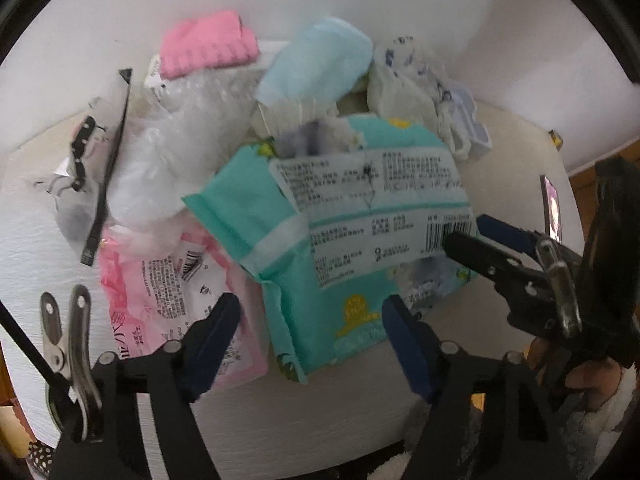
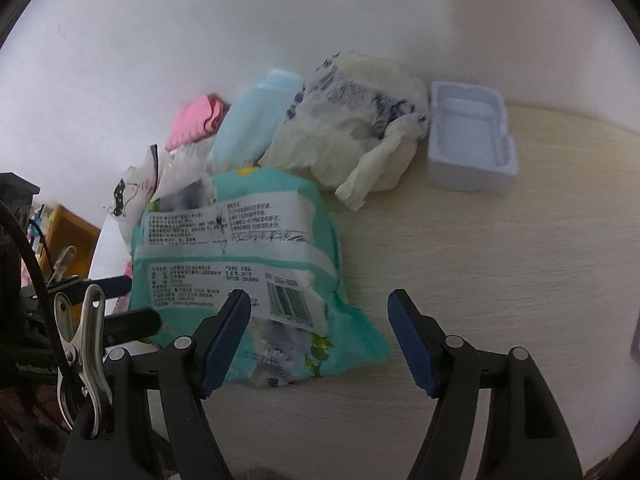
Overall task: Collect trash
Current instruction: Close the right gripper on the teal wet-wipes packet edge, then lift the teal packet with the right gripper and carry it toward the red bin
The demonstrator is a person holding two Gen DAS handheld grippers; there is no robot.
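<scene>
While both jaws stand released, the left hand-held gripper [image 1: 312, 340] straddles the green wrapper [image 1: 340, 216] and the right hand-held gripper [image 2: 320, 340] hovers beside it on the counter [image 2: 500, 280]

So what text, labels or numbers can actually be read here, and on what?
Nothing reads clearly.
Crumpled teal plastic wrapper: white label with print and a barcode, too blurred.
Flat pink plastic packet: print and a barcode, too small.
White crumpled bag with blue marks: illegible.
</scene>
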